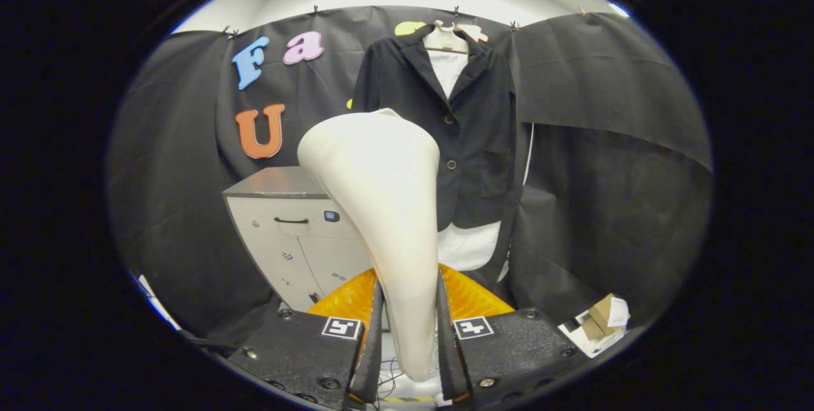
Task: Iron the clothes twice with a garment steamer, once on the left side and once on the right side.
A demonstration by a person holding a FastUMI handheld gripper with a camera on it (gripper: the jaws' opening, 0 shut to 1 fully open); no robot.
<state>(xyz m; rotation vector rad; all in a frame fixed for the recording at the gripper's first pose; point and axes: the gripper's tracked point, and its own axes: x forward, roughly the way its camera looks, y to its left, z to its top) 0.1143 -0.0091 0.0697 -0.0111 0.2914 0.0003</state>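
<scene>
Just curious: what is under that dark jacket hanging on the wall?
A white shirt shows at the collar and below the jacket hem. Its middle is covered. The gripper holds the steamer in front.

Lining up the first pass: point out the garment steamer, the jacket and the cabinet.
garment steamer (388,207): gripper view, its body, handle clamped between the fingers.
jacket (470,144): gripper view, front panel by the buttons.
cabinet (286,233): gripper view, drawer front.
</scene>
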